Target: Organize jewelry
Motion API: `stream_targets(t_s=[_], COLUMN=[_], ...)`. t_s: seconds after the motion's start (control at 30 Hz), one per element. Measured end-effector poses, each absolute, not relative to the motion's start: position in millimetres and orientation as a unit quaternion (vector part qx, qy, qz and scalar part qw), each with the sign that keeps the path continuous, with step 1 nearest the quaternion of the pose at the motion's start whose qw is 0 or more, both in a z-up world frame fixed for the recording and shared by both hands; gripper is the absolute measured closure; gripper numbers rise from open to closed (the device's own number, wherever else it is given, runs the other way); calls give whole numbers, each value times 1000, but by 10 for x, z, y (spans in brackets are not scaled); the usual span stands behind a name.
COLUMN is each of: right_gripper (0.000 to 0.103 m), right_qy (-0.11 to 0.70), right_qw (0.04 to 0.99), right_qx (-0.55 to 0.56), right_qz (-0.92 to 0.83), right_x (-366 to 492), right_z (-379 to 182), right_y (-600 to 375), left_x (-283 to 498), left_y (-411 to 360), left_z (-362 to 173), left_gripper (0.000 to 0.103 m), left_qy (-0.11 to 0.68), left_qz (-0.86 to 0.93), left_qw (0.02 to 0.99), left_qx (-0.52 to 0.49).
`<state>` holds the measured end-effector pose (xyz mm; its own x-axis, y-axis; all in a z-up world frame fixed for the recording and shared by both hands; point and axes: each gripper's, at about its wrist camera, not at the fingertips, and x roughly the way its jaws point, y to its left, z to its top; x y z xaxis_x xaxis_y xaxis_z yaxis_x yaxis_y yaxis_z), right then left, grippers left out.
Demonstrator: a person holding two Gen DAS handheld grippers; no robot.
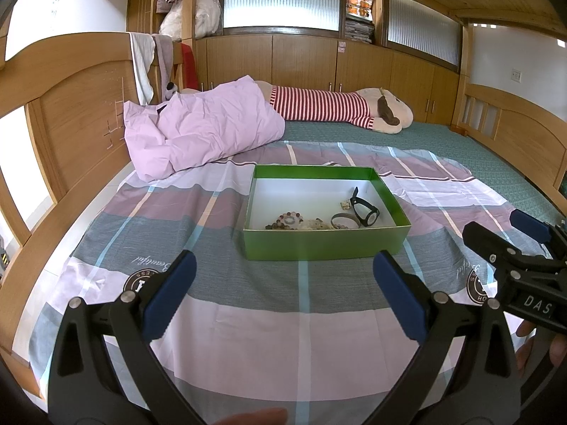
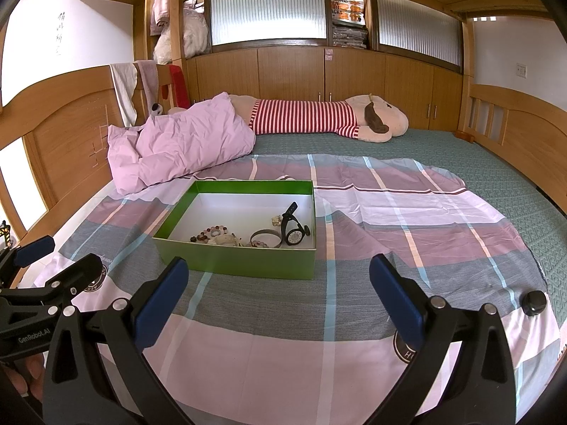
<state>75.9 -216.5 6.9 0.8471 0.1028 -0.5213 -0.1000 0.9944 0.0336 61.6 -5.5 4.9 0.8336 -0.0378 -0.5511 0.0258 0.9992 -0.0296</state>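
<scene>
Only the right wrist view catches a small black knob (image 2: 535,302) lying on the checked bedspread (image 2: 354,219), well apart from the green box (image 2: 244,260); the left wrist view misses it but shows fingers (image 1: 542,347) gripping the right gripper (image 2: 278,290) handle. Both the left gripper (image 1: 283,283) and the right one hover over the bed with jaws spread wide, holding nothing. The open box sits mid-bed near a pink pillow (image 1: 198,127). Inside, on its white floor, lie a black watch (image 1: 365,210), a dark bangle (image 1: 345,220), beaded bracelets (image 1: 288,220) and a small pale charm (image 1: 344,205), clustered toward the near wall. A striped plush toy (image 1: 329,106) lies behind.
</scene>
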Motion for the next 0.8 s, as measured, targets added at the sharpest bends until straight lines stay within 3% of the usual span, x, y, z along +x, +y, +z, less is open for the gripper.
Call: stream_targets(t_s=[0.8], right_gripper=[3], right_qy=[273], right_qw=[961], right_qx=[2], right_qz=[54], right_x=[758], right_z=[44], right_y=[-2177], left_x=[615], left_y=[-99], left_z=[48], left_gripper=[4], left_qy=[291], left_qz=[-20], left_qw=[956], left_qx=[-7])
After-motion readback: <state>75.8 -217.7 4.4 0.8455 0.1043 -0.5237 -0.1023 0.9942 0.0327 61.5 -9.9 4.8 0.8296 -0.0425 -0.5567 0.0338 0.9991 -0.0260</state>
